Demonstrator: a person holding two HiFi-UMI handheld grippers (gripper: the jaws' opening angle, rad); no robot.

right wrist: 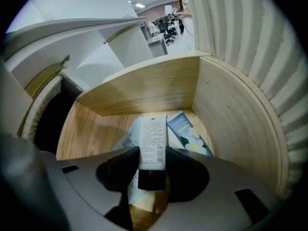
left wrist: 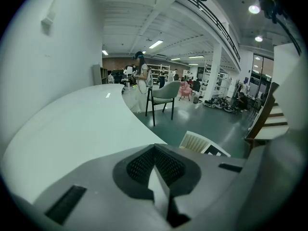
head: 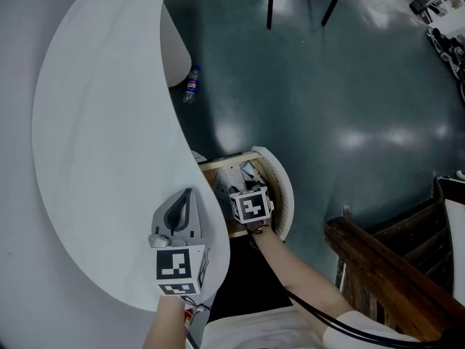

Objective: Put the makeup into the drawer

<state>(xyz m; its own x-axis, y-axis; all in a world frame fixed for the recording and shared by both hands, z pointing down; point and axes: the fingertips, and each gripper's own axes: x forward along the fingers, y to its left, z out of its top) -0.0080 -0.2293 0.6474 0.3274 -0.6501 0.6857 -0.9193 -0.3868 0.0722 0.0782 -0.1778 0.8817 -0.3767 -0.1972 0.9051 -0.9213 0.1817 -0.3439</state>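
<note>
Here, drawer holding blue tube, right gripper clamping white tube (black cap), left gripper clenched.

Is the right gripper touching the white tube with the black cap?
Touching. The right gripper view shows the right gripper clamped on both sides of the white tube near its black cap.
</note>
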